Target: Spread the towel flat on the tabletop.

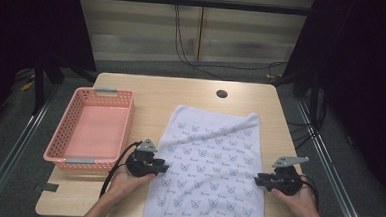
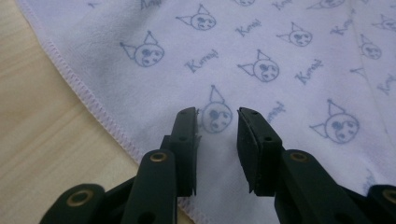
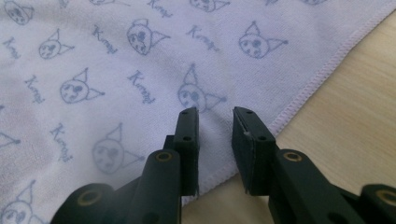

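The white cloth (image 1: pixel 208 169) with its blue cat-face print lies flat on the wooden table (image 1: pixel 157 91), its near end reaching the table's front edge. Your left gripper (image 2: pixel 218 122) hovers at its left hem, the 2 jaws parted by a narrow gap with nothing pinched. Your right gripper (image 3: pixel 215 119) sits at the right hem, likewise slightly spread and gripping nothing. The pink basket (image 1: pixel 58 154) stands left of the cloth.

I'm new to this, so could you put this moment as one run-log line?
left gripper: open, at towel left edge | right gripper: open, at right edge | towel: flat on table | basket: empty
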Motion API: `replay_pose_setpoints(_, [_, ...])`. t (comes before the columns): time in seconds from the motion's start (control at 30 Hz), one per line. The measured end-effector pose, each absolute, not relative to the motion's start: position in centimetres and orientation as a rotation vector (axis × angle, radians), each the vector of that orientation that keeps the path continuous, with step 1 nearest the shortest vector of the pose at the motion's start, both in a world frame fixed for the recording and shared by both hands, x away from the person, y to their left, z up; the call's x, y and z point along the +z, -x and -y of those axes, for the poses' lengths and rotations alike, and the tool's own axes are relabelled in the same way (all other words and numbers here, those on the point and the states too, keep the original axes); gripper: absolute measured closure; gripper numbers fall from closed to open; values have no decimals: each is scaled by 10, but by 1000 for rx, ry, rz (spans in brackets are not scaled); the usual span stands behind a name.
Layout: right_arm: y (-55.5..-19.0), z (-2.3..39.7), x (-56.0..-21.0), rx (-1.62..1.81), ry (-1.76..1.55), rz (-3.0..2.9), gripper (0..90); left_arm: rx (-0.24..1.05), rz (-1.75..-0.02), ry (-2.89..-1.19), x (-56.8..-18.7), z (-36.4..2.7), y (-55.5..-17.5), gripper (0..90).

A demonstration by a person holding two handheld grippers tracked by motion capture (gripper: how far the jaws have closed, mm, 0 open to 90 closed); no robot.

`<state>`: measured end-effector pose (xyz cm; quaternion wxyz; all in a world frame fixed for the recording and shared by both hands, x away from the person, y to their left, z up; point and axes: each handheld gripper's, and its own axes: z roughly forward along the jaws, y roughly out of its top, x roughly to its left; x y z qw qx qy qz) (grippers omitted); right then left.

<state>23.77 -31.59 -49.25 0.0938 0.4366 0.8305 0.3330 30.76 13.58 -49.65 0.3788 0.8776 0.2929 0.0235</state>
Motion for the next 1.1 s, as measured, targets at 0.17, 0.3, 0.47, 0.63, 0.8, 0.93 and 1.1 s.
replay_pose_setpoints(0.17, [-237,315,-492,990,-1294,-2467,665,121,-736,-2265,-495,-146,-282,704])
replay_pose_setpoints(0.3, [-243,307,-494,1018,-1278,-2460,609,107,-785,-2255,-494,-158,-267,713])
replay_pose_setpoints(0.47, [-241,307,-494,1007,-1254,-2474,603,49,-785,-2216,-496,-162,-264,625])
replay_pose_setpoints(0.63, [-226,310,-491,995,-1269,-2516,608,15,-777,-2218,-495,-160,-259,578])
replay_pose_setpoints(0.8, [-217,311,-488,985,-1247,-2582,607,-56,-777,-2214,-494,-162,-249,561])
replay_pose_setpoints(0.93, [-214,311,-488,1007,-1219,-2575,554,-21,-798,-2209,-490,-163,-248,557])
replay_pose_setpoints(1.1, [-222,320,-478,1114,-1255,-2416,534,65,-824,-2132,-477,-159,-274,547])
